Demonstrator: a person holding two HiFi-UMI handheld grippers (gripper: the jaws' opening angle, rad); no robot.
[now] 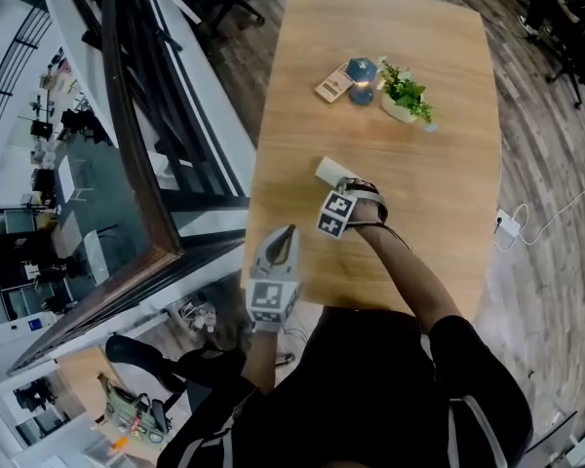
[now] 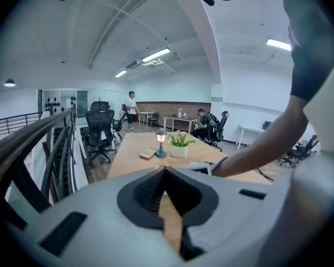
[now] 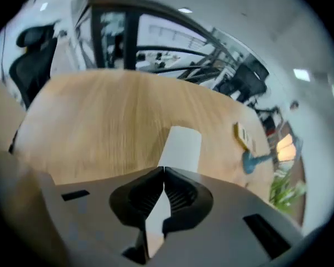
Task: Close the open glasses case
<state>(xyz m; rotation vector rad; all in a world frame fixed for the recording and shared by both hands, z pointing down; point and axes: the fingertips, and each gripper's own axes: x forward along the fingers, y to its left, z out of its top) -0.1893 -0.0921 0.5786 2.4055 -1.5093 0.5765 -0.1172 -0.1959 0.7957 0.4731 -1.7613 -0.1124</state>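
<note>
Case [image 1: 331, 171] lies mid-table [image 1: 419, 252]. Right gripper [image 3: 164, 170] sits over its near end, jaws pressed together, nothing pinched. Left gripper [image 2: 165, 169] hangs at near table edge, jaws together, empty.

**What the views leave unclear**

In the head view the right gripper [image 1: 345, 183] covers the near end of the white glasses case [image 1: 330, 170], so whether its lid is up or down cannot be told. The right gripper view is smeared, and there the case's near part runs behind the fingers [image 3: 181, 196]. The flat yellowish item [image 1: 333, 86] beside the lamp [image 1: 361, 71] is too small to name. The person's torso [image 1: 370, 388] hides the bench's [image 1: 439, 164] near edge.
</note>
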